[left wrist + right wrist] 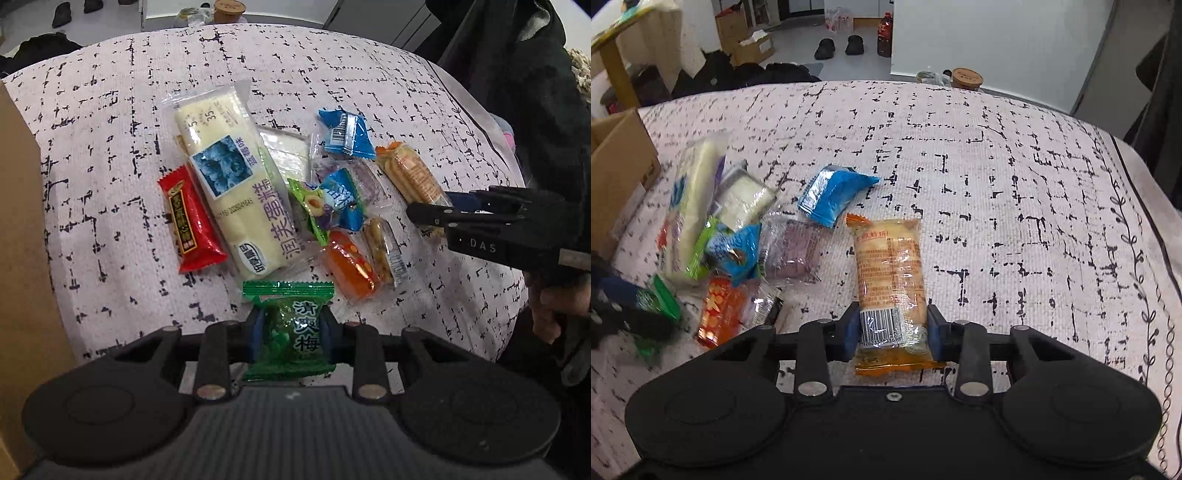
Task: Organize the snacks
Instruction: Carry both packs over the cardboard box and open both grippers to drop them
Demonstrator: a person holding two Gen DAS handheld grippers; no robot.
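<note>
My left gripper is shut on a green plum candy packet, its blue pads pressing both sides. Beyond it lies a pile of snacks: a red bar, a long pale cake packet, blue packets, an orange candy. My right gripper is shut on the near end of an orange-and-clear rice cracker packet, which lies on the cloth. In the left wrist view the right gripper reaches in from the right at that cracker packet.
A patterned pink cloth covers the table. A cardboard box stands at the left edge, also visible as a cardboard box in the right wrist view. A person's hand holds the right gripper. Shoes and bottles sit on the floor beyond.
</note>
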